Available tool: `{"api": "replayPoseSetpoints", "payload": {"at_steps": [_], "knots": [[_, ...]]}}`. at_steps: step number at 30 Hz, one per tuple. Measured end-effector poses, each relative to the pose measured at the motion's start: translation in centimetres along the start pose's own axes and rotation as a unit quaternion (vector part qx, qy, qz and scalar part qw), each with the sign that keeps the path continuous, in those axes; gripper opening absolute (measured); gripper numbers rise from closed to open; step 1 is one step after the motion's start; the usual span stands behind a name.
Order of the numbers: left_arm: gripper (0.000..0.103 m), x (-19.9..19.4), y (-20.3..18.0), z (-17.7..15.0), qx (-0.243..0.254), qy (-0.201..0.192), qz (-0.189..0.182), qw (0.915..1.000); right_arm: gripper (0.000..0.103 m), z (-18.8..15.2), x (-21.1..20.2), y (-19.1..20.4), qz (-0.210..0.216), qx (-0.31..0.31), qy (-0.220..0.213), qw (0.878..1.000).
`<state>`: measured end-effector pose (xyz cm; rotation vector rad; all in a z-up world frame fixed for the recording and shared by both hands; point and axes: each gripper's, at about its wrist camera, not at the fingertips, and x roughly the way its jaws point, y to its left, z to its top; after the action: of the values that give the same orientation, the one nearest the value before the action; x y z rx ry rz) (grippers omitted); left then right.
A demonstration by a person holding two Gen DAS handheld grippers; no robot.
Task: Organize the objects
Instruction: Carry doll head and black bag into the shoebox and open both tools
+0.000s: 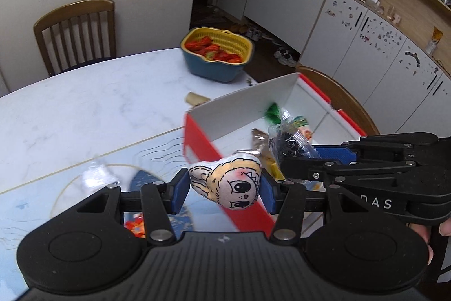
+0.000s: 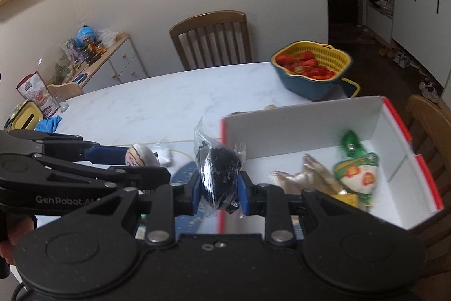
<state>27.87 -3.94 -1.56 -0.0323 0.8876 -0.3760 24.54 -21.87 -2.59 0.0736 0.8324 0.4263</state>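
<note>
Blue-padded left gripper [image 1: 224, 188] clamps a plush doll head [image 1: 225, 184]; the right gripper [image 2: 220, 188] clamps a clear packet of black bits [image 2: 218, 177] beside the red-and-white box [image 2: 389, 174].

Both wrist views look closely along their fingers, sharing the red box [image 1: 282, 100].

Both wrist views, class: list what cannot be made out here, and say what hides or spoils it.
- Clear packet, right wrist view: its dark contents are blurred, so they cannot be identified.
- Red and white box: its near wall is hidden behind the right claw.
- Green item in the box: motion blur.
- Plush toy, left wrist view: its sides are covered by the left claw pads.
</note>
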Motion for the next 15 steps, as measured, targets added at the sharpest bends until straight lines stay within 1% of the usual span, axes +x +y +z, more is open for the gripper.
{"api": "replayPoseSetpoints", "payload": {"at_steps": [9,15], "knots": [[0.051,3.5,-4.6,1.0,0.009,0.012,0.001,0.9999,0.025,-0.6,-2.4,-6.6,-0.025,0.018,-0.011,0.999],[0.051,6.3,-6.9,2.0,0.016,0.019,0.013,0.9996,0.025,-1.0,-2.4,-10.6,-0.047,0.038,-0.012,0.998]]}}
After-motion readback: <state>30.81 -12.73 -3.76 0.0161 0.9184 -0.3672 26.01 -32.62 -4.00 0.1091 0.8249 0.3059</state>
